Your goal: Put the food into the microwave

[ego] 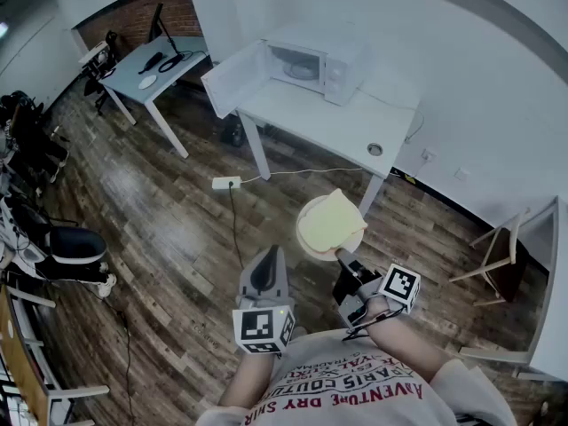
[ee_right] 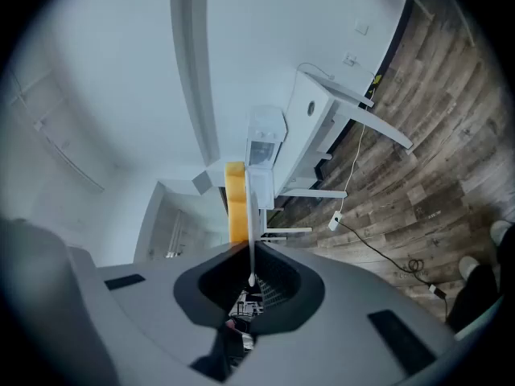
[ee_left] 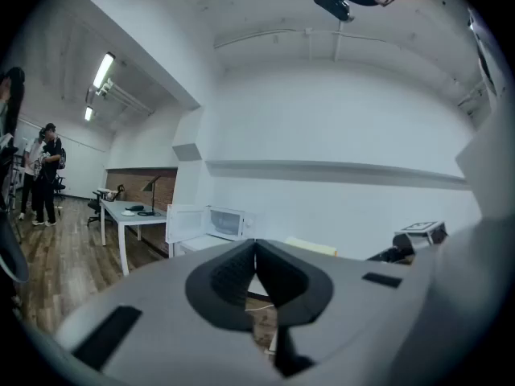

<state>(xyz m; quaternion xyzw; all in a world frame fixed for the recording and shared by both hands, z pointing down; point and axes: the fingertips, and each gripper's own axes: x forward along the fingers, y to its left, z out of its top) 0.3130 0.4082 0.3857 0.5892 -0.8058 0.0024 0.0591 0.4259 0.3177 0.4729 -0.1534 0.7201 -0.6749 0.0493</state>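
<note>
Head view: near rim of the plate [ego: 309, 208] hidden under the fingers of the right gripper [ego: 344, 264]. Microwave [ego: 306, 60] cavity, top centre, too small and dim to read. Objects [ego: 151, 61] on the far desk [ego: 129, 71], upper left, too small to name. Shirt [ego: 355, 384] cut by the bottom edge. Right gripper view: plate edge-on, upper face hidden.

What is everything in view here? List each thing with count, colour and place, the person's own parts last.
table: one, white, ahead of the person
microwave: one, white, door open, on the table
plate: one, white, held in the air by its rim
food: one slice, yellow, on the plate
power strip: one, white, on the floor
desk: one, pale grey, far left
chair: one, wooden, right edge
left gripper: one, grey, shut, empty
right gripper: one, grey, shut on the plate
</note>
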